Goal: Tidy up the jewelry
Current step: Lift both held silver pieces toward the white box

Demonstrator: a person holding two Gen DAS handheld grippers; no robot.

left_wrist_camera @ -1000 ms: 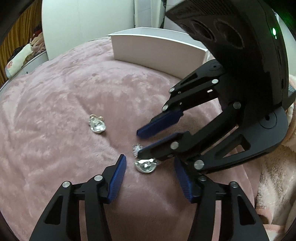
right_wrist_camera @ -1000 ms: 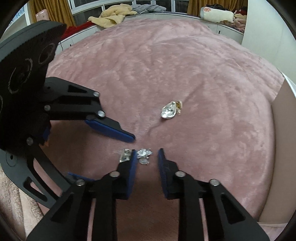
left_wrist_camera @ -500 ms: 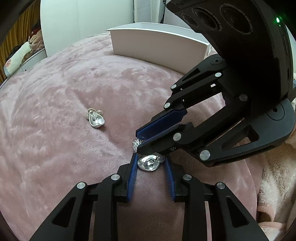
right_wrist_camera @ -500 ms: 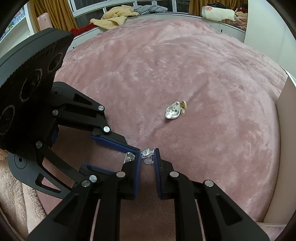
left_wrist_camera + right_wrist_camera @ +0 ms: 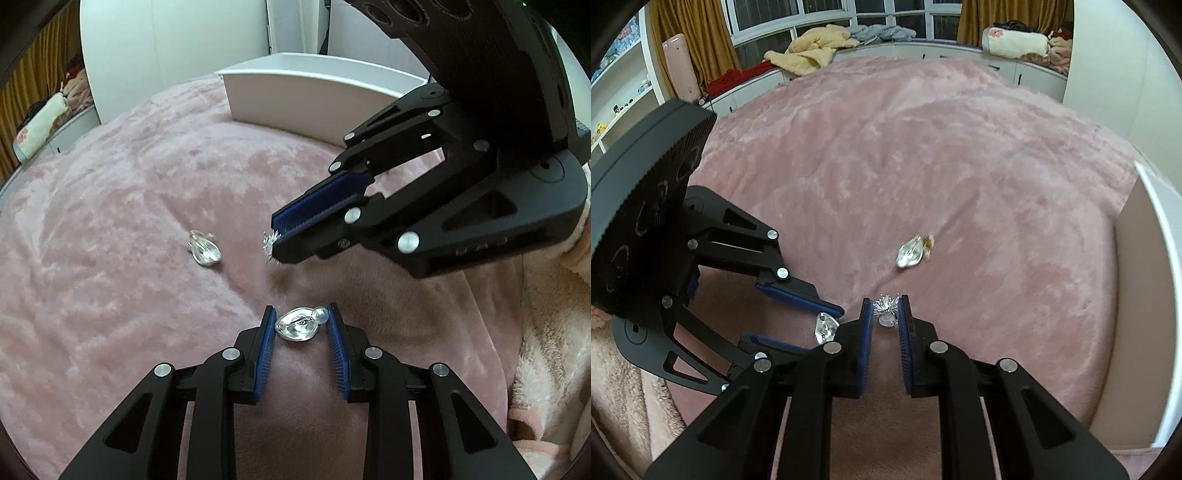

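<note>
My left gripper (image 5: 301,322) is shut on a smooth silver earring (image 5: 298,325), which also shows in the right wrist view (image 5: 825,327). My right gripper (image 5: 886,307) is shut on a spiky crystal earring (image 5: 885,307), seen at its tip in the left wrist view (image 5: 269,243). Both are lifted a little above the pink plush blanket (image 5: 923,166). A third silver earring (image 5: 204,252) with a gold part lies on the blanket further ahead; it also shows in the right wrist view (image 5: 911,252).
A white open box (image 5: 303,99) stands on the blanket at the back in the left wrist view, and its wall (image 5: 1145,295) is at the right edge in the right wrist view. A fluffy beige cloth (image 5: 546,332) lies at the right.
Both grippers closed, the left on the smooth silver earring, the right on the crystal earring, and lifted them off the blanket. The right gripper moved up and away from the left.
</note>
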